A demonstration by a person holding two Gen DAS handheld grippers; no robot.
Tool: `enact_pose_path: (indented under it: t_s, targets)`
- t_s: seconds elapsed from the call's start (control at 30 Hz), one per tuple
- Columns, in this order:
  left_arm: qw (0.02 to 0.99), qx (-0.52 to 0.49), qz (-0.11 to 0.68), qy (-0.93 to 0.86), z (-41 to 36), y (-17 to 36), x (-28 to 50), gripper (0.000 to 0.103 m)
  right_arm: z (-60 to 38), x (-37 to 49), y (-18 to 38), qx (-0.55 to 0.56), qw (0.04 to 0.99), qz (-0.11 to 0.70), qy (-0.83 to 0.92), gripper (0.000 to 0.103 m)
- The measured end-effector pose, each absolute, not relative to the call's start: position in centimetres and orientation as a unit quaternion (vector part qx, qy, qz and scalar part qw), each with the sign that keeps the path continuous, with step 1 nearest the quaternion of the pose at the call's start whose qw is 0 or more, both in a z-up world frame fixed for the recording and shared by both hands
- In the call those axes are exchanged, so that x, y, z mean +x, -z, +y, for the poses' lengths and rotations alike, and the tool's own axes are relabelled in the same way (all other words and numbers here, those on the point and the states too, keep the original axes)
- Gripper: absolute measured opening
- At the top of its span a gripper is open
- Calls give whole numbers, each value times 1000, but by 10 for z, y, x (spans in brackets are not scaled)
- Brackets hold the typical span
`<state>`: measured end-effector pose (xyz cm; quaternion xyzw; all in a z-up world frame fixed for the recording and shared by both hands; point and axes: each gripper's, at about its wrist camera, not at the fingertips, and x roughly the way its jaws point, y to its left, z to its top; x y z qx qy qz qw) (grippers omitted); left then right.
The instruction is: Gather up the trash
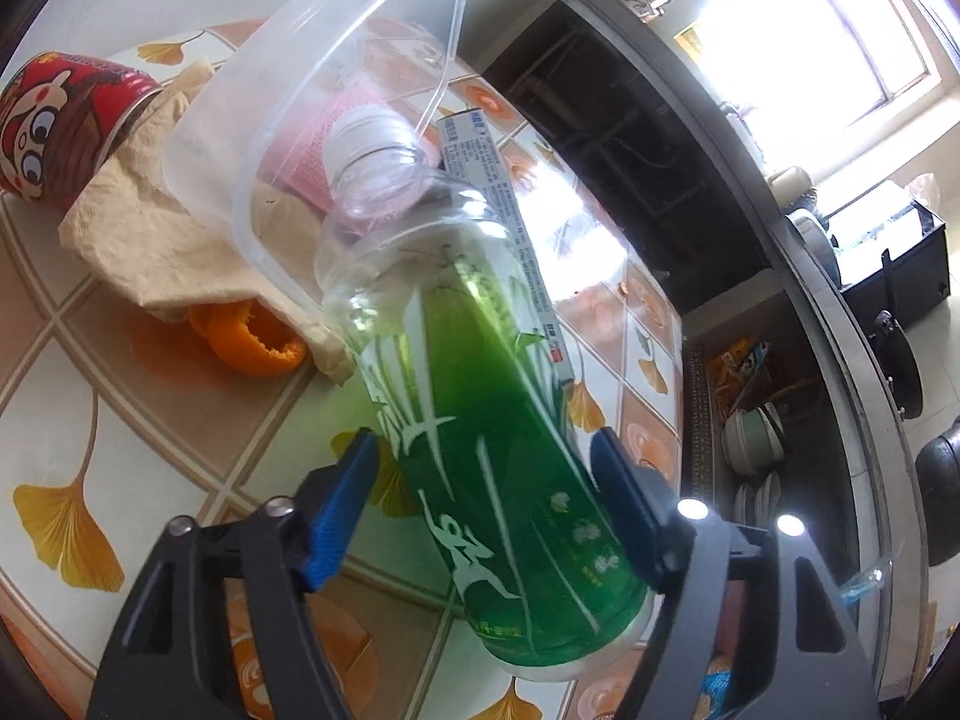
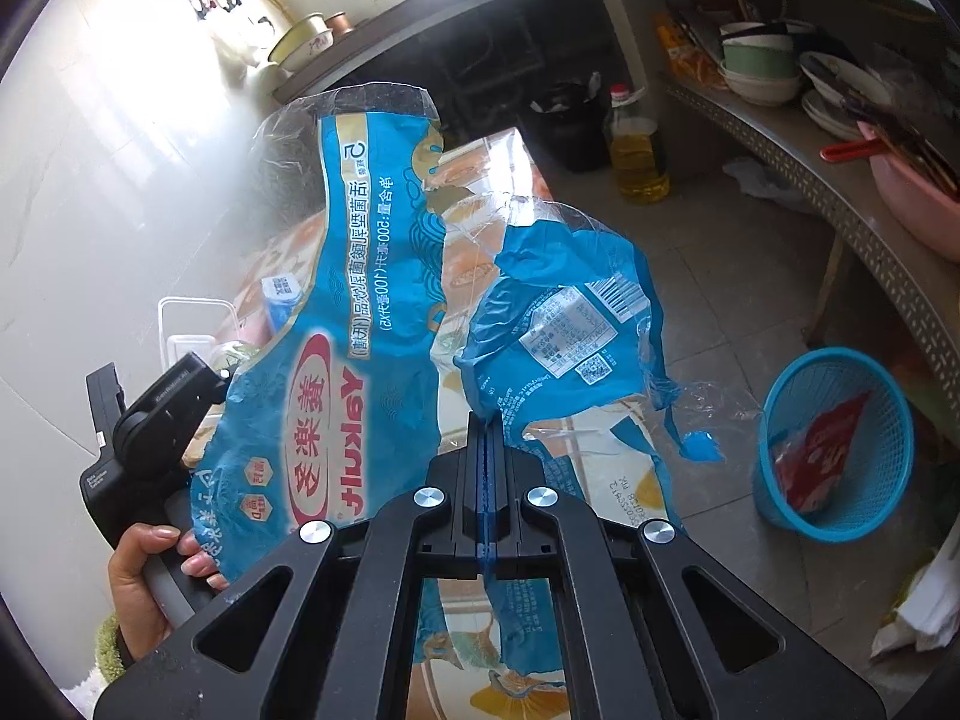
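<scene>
My left gripper [image 1: 486, 468] holds a clear plastic bottle with a green label [image 1: 480, 396], its white cap pointing away, lifted above the tiled table [image 1: 72, 396]. My right gripper [image 2: 489, 426] is shut on a blue plastic Yakult wrapper [image 2: 372, 312], held up in the air above the table edge. A blue mesh basket [image 2: 834, 438] stands on the floor to the right with a red wrapper [image 2: 822, 450] inside. On the table lie a clear plastic tub [image 1: 312, 108], a crumpled tan napkin [image 1: 144, 234], orange peel [image 1: 252, 342] and a red can [image 1: 54, 120].
A blue-and-white tube box [image 1: 498, 204] lies behind the bottle. A dark counter with shelves of bowls [image 2: 762, 66] curves along the right. An oil bottle [image 2: 636, 150] stands on the floor. The left gripper's body [image 2: 150, 438] and hand show at left.
</scene>
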<state>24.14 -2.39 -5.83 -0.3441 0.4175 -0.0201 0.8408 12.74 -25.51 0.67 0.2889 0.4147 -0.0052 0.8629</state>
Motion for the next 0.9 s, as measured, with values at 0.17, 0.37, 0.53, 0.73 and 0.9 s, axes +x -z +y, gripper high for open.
enact_pose_path:
  t_s: [0.17, 0.37, 0.53, 0.73, 0.9]
  targets:
    - [843, -333, 421, 36, -19, 53, 230, 58, -257, 124, -7, 296, 862, 412, 6, 0]
    - [834, -298, 456, 92, -16, 48, 202, 52, -251, 123, -9, 293, 863, 412, 2, 0]
    - [825, -224, 494, 156, -15, 44, 175, 49, -248, 122, -9, 284, 862, 419, -7, 0]
    - [807, -150, 531, 211, -15, 39, 160, 49, -227, 125, 2, 245, 856, 453, -37, 0]
    - [793, -133, 551, 224, -20, 42, 168, 55, -213, 133, 15, 225, 848, 475, -67, 7]
